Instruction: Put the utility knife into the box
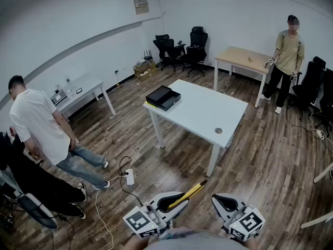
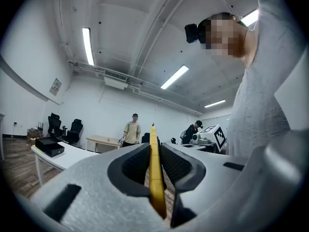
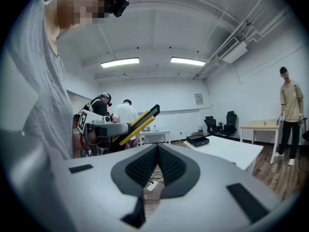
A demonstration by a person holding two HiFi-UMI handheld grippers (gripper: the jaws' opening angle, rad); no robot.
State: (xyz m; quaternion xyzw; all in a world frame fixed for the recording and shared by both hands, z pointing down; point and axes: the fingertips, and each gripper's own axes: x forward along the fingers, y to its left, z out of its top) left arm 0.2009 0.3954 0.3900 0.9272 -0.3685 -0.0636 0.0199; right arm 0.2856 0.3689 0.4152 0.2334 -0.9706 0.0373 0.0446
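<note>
One utility knife (image 1: 187, 193), one box (image 1: 163, 98), two tongs: left tongs (image 1: 174, 202), right tongs (image 1: 220, 202).

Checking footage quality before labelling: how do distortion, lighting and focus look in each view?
Head view: strong fisheye, bowed walls, dark corners; even light, table and box sharp. Left gripper view: round vignette, bright ceiling strips, utility knife soft close up in the left tongs. Right gripper view: same vignette, right tongs slightly soft, room behind clear.

A white table (image 1: 203, 111) stands on a wood floor (image 1: 260, 155), black office chairs (image 1: 195, 48) beyond.
</note>
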